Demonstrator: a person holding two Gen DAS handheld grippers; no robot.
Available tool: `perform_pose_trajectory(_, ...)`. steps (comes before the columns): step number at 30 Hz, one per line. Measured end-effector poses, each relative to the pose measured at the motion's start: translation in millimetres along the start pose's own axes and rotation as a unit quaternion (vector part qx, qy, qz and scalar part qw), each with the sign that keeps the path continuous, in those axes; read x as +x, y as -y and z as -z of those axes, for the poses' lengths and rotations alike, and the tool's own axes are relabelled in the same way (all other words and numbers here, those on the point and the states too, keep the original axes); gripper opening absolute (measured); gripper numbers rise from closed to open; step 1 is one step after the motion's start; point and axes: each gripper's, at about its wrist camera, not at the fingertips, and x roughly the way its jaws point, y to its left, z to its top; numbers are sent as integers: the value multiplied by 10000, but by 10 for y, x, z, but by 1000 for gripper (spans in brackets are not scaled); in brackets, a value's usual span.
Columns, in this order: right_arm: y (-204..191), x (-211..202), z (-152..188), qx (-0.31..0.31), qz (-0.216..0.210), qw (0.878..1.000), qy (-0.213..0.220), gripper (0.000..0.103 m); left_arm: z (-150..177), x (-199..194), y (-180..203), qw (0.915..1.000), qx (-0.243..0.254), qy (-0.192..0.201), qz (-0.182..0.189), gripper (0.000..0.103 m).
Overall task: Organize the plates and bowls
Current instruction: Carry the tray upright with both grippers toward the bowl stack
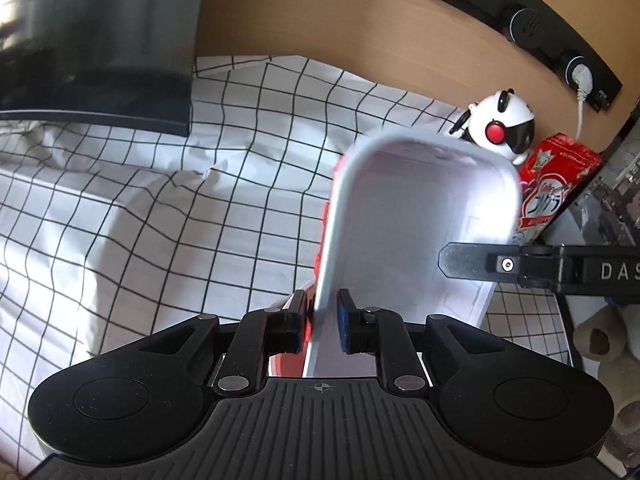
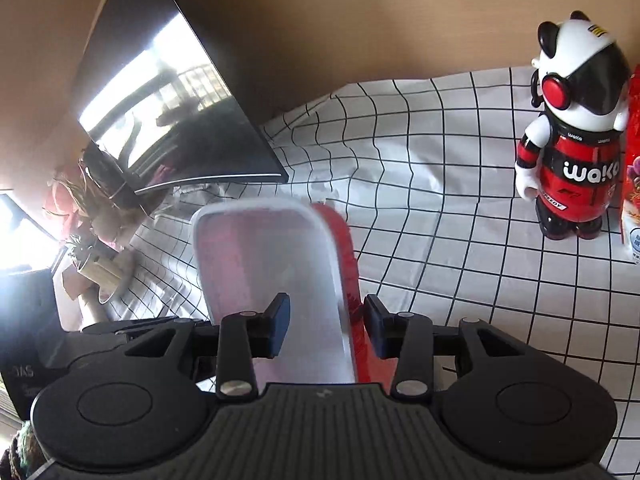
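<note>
Clamping the white plate [image 1: 420, 208], left hand-held gripper [image 1: 324, 322]; right hand-held gripper [image 2: 326, 330] parted around its edge.

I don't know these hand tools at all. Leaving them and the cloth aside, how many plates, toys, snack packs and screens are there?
Plates: 2, a white plate and a red plate behind it
Toys: 1, the panda figure
Snack packs: 1, the red snack pack
Screens: 1, the monitor
Total: 5

Home desk; monitor [image 2: 176, 112], toy figurine [image 2: 576, 140].
</note>
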Motion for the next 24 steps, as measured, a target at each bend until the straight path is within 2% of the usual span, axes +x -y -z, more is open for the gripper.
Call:
perform_pose_trajectory(9, 156, 102, 157, 272, 140, 9992, -261, 41, 84, 144, -20, 9996, -94, -255, 4, 18)
perform_pose_trajectory(15, 213, 108, 204, 386, 154, 9987, -298, 41, 60, 45, -67, 9997, -197, -109, 27, 19)
perform_pose_trajectory(24, 217, 112, 260, 434, 87, 9983, -372, 41, 67, -64, -82, 9998, -160, -88, -67, 19)
